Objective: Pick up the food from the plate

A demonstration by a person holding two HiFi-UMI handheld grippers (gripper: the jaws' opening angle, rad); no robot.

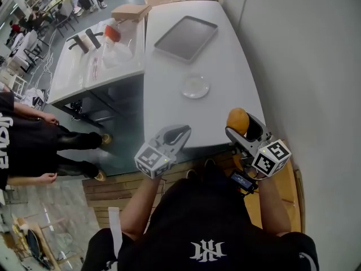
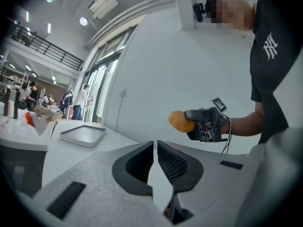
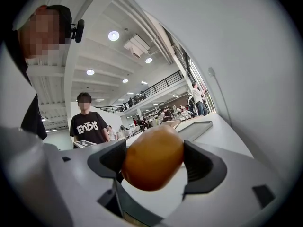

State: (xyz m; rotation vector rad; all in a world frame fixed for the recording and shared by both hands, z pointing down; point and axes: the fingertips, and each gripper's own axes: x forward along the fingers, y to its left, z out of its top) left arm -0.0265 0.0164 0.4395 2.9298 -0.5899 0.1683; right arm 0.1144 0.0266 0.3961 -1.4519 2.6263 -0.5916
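My right gripper (image 1: pixel 241 126) is shut on an orange-brown bread roll (image 1: pixel 237 119), held up off the white table near its front right edge. In the right gripper view the roll (image 3: pixel 153 157) fills the gap between the jaws. The left gripper view shows the roll (image 2: pixel 180 121) in the other gripper from the side. A small white plate (image 1: pixel 195 86) lies bare on the table, further back. My left gripper (image 1: pixel 179 134) hangs at the table's front edge, shut, with nothing between its jaws (image 2: pixel 155 157).
A grey tray (image 1: pixel 186 37) lies at the far end of the white table (image 1: pixel 169 95). A second table (image 1: pixel 93 66) to the left carries bags and boxes. A person in a black shirt (image 1: pixel 17 145) stands at the left. A wall runs along the right.
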